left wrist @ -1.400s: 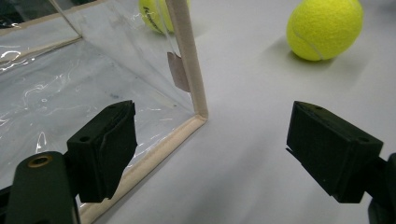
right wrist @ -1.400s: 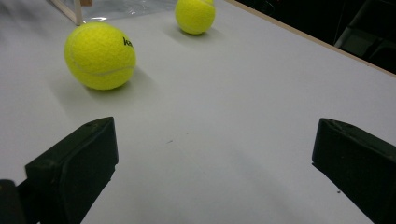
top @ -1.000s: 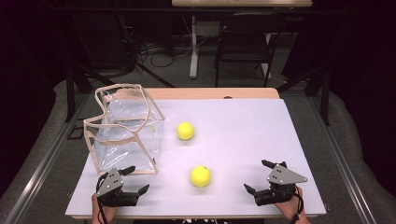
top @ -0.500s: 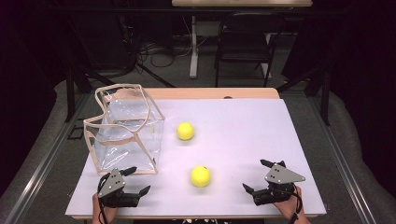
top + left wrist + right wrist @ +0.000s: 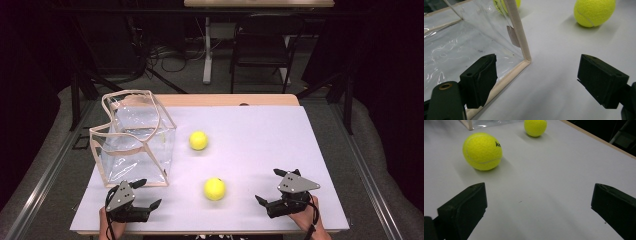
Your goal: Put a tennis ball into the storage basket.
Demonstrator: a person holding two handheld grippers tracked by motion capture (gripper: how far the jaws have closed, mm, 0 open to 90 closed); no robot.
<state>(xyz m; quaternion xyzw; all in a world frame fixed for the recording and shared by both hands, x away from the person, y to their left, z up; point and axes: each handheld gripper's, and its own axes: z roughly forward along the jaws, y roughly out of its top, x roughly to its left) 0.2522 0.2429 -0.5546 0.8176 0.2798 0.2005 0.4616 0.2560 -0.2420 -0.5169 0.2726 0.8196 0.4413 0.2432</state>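
desk [image 5: 260, 125] lying under a white sheet, wood edge showing at the far side. clear plastic bag [image 5: 134, 140] with tan trim standing open at left, nothing visible sitting inside. two yellow tennis balls: far ball [image 5: 198, 140] resting just beside the bag, near ball [image 5: 215, 189] sitting between the grippers. left gripper [image 5: 146, 193] and right gripper [image 5: 267, 186] resting near the front edge, jaws spreading wide, gripping nothing.

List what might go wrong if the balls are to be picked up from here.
1. The near tennis ball and far tennis ball lie loose on the smooth table; a nudge from a finger may roll them away.
2. The left gripper sits close to the clear bag; swinging out, it may snag the bag's trim.
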